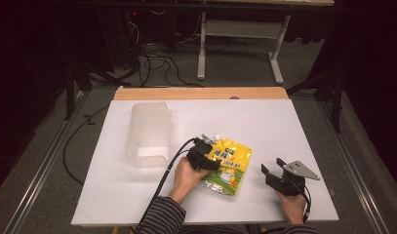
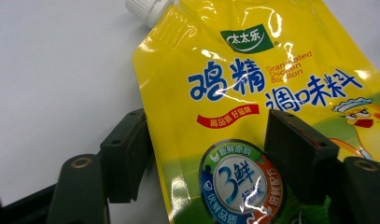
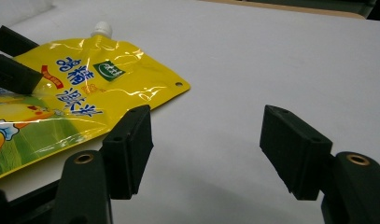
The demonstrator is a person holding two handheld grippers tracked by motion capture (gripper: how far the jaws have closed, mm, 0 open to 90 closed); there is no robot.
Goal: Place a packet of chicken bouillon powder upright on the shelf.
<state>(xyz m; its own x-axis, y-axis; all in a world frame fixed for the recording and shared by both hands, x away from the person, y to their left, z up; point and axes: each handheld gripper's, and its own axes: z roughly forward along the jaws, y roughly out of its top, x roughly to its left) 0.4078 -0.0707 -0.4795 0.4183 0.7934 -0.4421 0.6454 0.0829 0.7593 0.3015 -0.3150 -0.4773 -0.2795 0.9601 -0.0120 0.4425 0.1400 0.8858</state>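
My left gripper (image 2: 206,154) straddles the pouch's (image 1: 228,165) edge mid-table, jaws apart, not yet pinching; the right gripper (image 3: 206,154) waits open beside it. The pouch looks soft, glossy, slippery, so I'd grip the flat side seam.

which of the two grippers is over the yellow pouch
The left gripper: its open jaws straddle the yellow pouch. The right gripper sits beside it over bare table.

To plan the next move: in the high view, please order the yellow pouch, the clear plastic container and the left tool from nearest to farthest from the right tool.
1. Yellow pouch, just left of the right tool.
2. Left tool, on the pouch's left part.
3. Clear plastic container, far left.
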